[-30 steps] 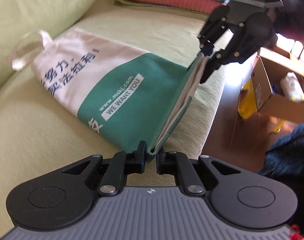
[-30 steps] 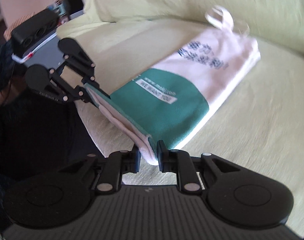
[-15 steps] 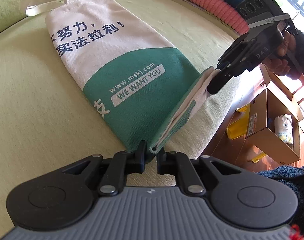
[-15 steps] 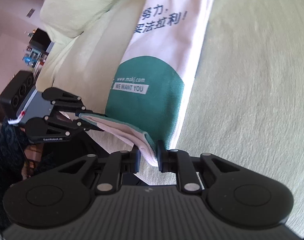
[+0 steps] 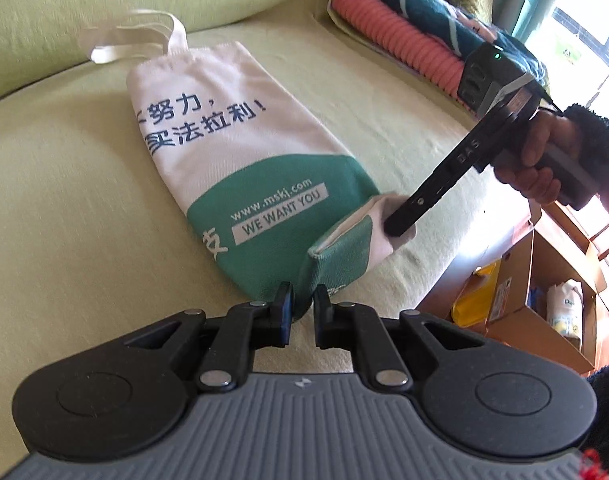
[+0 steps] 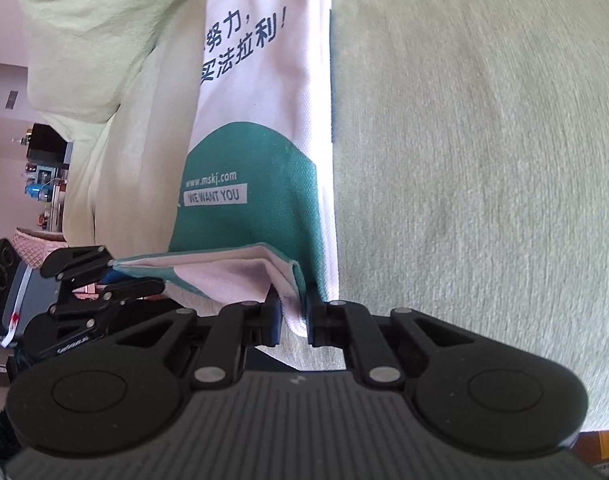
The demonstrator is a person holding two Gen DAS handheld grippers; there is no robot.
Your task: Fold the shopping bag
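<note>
The left gripper (image 5: 302,310) pinches one bottom corner of the shopping bag (image 5: 240,168). The right gripper (image 6: 293,314) is closing its jaws on the other corner, with cloth between them. The bag lies flat on the green sofa (image 5: 64,216), its handles (image 5: 136,36) out at 11 o'clock. To fold well, I think both corners should go up together toward the handles and stay level. The left view shows the hand (image 5: 540,160) and folded blankets (image 5: 408,44) at 1 o'clock. The right view does not.
</note>
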